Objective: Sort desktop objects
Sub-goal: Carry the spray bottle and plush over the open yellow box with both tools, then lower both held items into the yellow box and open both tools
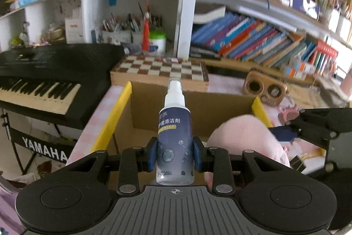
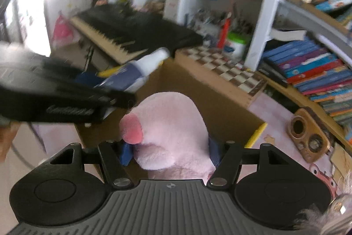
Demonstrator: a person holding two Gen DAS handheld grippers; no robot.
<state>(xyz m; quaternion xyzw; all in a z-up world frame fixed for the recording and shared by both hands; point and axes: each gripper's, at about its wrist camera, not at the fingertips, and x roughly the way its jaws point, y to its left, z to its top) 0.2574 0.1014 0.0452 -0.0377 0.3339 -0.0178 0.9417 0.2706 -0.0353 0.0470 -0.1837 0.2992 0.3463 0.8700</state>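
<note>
Only the left wrist view is showing the label of the spray bottle [image 1: 175, 136], while only the right wrist view is showing the pink snout of the plush toy [image 2: 169, 131]. With the cardboard box [image 1: 198, 111] as landmark: to its left a Yamaha keyboard [image 1: 44, 80] is standing; over its open top the left gripper [image 1: 175, 154] is pointing forward, its blue pads [image 1: 153, 153] pressing in on both sides of the bottle, which is standing upright between them. Behind the box a chessboard [image 1: 162, 68] is lying. To the right, the right gripper [image 2: 170, 151] is squeezing the plush toy over the box's near edge, and the toy is hiding part of the box's inside. Right of the box a wooden speaker [image 2: 308, 136] is sitting, under shelves of books [image 1: 253, 36].
</note>
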